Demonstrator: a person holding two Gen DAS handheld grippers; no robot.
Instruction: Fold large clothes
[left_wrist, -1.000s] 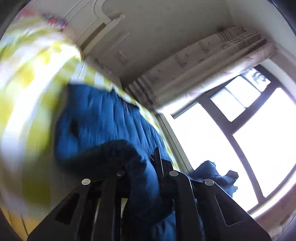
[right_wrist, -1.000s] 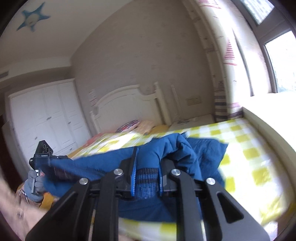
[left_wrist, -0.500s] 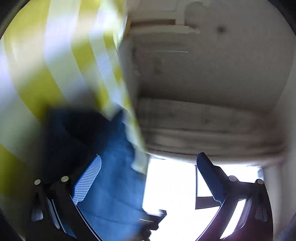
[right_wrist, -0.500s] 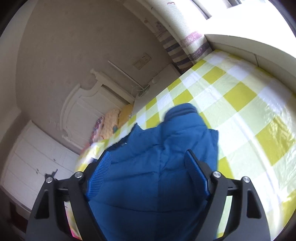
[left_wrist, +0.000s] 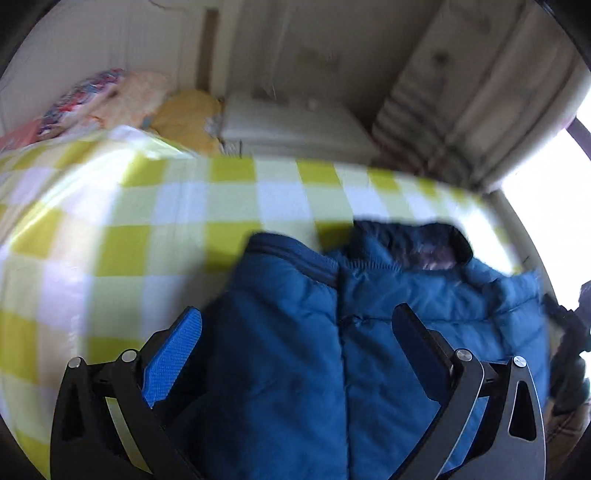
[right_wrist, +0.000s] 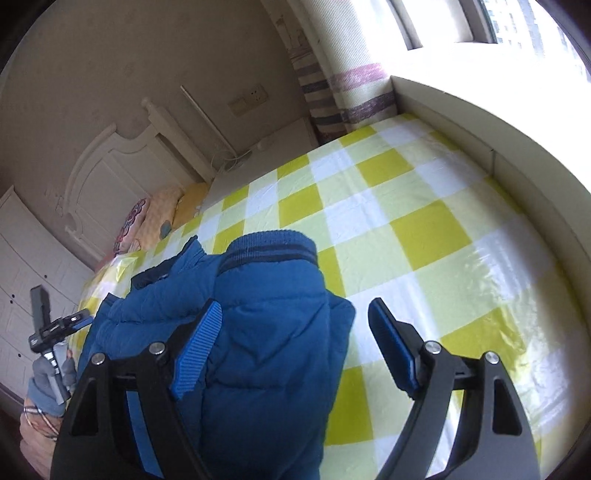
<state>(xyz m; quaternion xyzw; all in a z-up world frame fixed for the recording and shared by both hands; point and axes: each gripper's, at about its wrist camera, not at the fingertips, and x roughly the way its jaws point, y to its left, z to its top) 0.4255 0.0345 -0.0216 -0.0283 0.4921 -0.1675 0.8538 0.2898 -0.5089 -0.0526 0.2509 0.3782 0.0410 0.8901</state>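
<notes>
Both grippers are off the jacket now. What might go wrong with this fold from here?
1. The jacket is puffy: the sleeve with the ribbed cuff lies folded over the body and may spring back open.
2. The collar end looks bunched, so the next fold could come out lopsided.
3. The bedsheet looks glossy; the bundle might slide when regrasped.

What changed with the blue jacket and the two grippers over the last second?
Both grippers let go: the left gripper and right gripper, clamped on lifted folds of the blue puffer jacket a second ago, have opened, fingers now spread with nothing pressed between them. The jacket has dropped flat onto the yellow checked bedsheet. The sheet and pillows are unchanged.
</notes>
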